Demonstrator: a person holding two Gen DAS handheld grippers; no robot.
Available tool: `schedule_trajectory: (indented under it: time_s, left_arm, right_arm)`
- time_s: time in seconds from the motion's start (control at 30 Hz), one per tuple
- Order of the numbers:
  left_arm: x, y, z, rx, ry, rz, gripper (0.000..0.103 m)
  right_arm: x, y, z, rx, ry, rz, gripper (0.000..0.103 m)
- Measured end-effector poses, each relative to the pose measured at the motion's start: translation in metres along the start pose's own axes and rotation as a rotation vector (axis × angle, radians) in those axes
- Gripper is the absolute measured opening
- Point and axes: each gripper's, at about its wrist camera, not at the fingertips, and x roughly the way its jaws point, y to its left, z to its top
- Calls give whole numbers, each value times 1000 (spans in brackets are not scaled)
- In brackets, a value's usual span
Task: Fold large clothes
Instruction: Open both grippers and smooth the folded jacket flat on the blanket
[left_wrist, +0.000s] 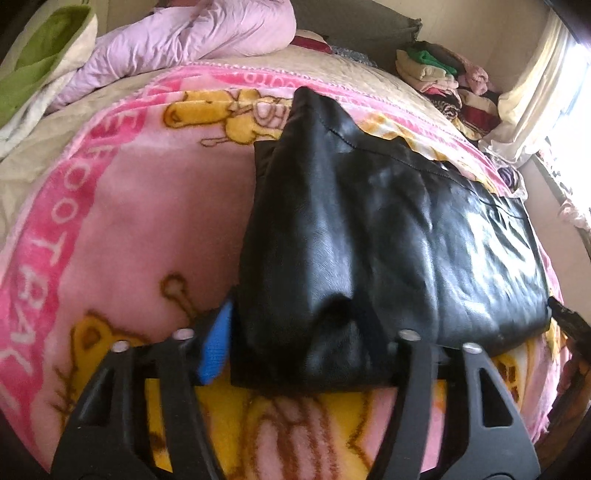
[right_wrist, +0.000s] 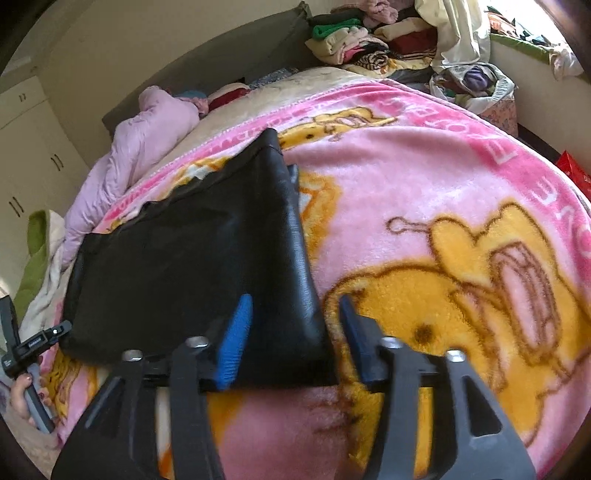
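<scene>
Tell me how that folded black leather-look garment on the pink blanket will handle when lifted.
The folded black leather-look garment probably droops rather than staying flat: it creases softly. Its glossy sheen suggests a slick surface that may slide between pads. Stacked layers look bulky, so likely heavy for clothing.
</scene>
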Motion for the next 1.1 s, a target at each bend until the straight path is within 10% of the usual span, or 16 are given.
schedule_trajectory:
  time_s: [0.27,1.1]
  left_arm:
    - [-10,-24,-3,78,11,34,90]
    - [-43,-29,-8,154,-59,133,93]
  right_arm:
    - [-22,24,3,-86,-61,-2,93]
    - [-22,107,-12,-255,-33,156,96]
